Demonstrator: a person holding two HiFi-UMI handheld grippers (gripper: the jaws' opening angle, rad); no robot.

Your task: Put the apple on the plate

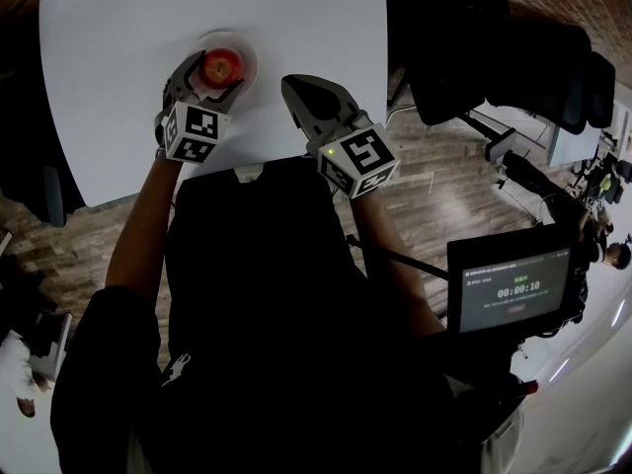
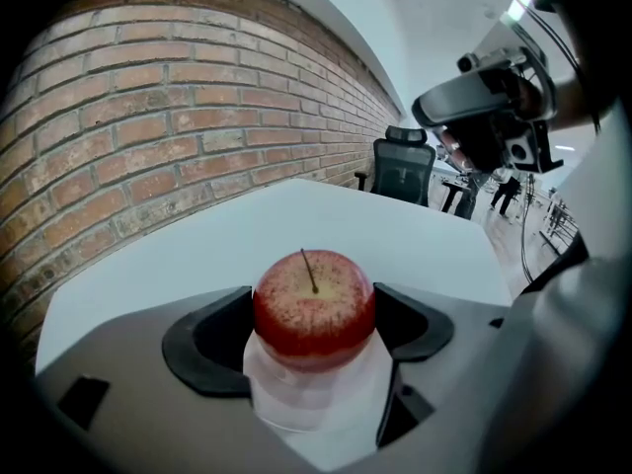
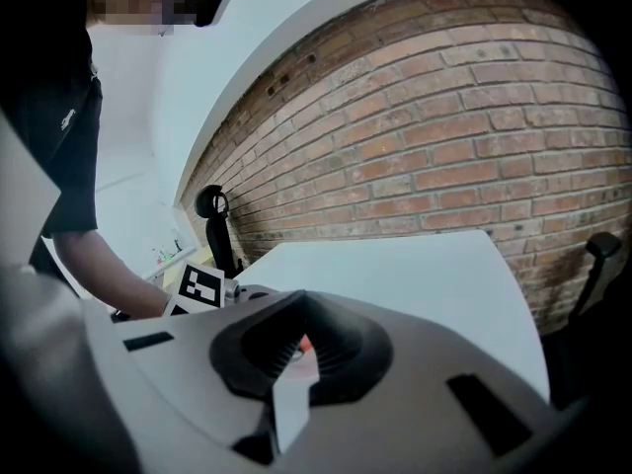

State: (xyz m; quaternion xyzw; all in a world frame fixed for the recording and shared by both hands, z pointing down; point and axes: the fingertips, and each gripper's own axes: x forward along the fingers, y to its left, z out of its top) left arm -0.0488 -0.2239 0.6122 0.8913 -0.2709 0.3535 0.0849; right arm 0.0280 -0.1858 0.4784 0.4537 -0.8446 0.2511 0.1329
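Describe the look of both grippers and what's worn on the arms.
The left gripper and right gripper have grey bodies and black-lined jaws, each with a white cube bearing black square markers. The person wears a black short-sleeved top, forearms uncovered.

- a red brick wall point(image 2: 148, 117) with pale mortar lines runs along the far side of the room.
- above it, a plain white upper wall point(image 2: 434, 18) curves away, with a bright ceiling light point(image 2: 513, 3) near the top.
- a white table point(image 1: 118, 97) with a matt top stands close to the brick wall.
- the floor point(image 1: 444, 186) is wood plank in mixed brown and grey tones.
- a black office chair point(image 2: 403, 166) with a headrest stands beyond the table's far edge.
- more dark chairs point(image 1: 513, 67) are grouped beside the table.
- a small screen point(image 1: 513, 289) on a black stand shows a timer.
- far desks point(image 2: 464, 191) in the brighter open area are too small to make out.
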